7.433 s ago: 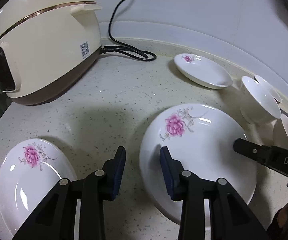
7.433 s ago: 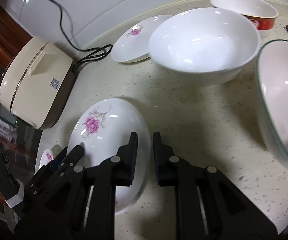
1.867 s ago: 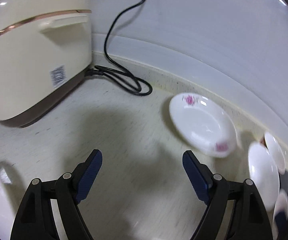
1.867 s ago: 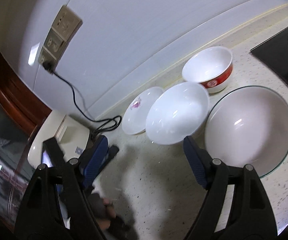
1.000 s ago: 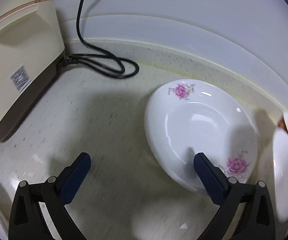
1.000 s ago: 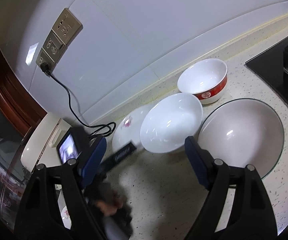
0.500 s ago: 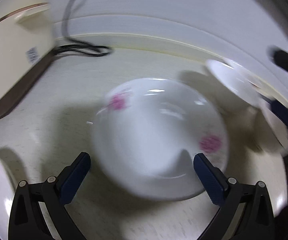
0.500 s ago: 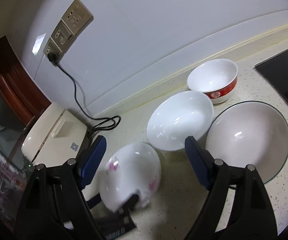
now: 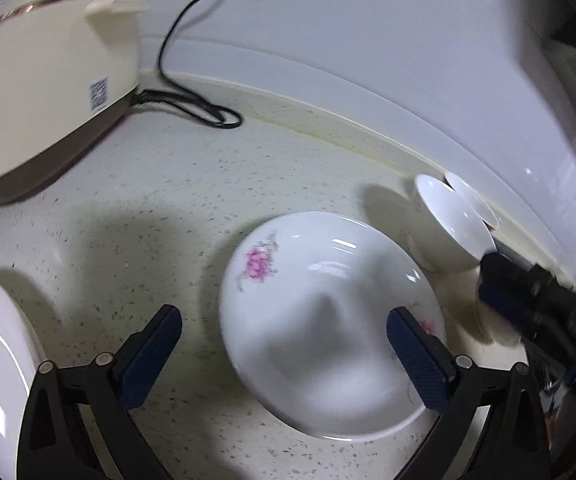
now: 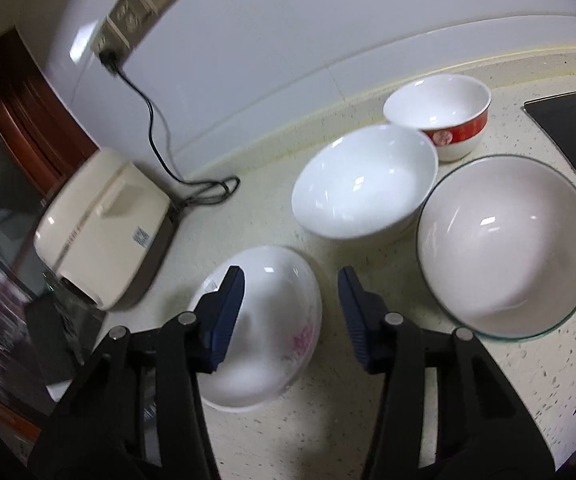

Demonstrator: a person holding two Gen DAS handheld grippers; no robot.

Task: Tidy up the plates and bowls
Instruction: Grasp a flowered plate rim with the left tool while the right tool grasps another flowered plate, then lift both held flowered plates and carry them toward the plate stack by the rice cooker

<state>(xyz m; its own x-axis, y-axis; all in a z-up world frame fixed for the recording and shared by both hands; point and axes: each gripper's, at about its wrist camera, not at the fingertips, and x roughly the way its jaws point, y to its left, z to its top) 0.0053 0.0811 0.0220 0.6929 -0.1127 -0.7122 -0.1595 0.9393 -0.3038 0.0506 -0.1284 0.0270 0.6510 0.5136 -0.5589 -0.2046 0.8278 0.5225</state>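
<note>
Flowered plate (image 9: 327, 320) now pulled nearer, resting on table (image 9: 168, 208); left hand-held gripper (image 9: 284, 348) apart; right hand-held gripper (image 10: 289, 316) closing, empty; stacking next

flowered plate (image 10: 272, 320): on the desk (image 10: 280, 208), left of the bowls
bowls (image 10: 363, 192): clustered right, near the wall
rice cooker (image 10: 104, 224): far left

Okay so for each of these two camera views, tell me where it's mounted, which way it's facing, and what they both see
Left wrist: on the left gripper, angled down at the counter, jaws open around the flowered plate; the right gripper's tip shows.
Right wrist: on the right gripper, facing the wall and three bowls; its jaws are closing, gripping nothing.
Shared: the flowered plate, the rice cooker and its cord.
</note>
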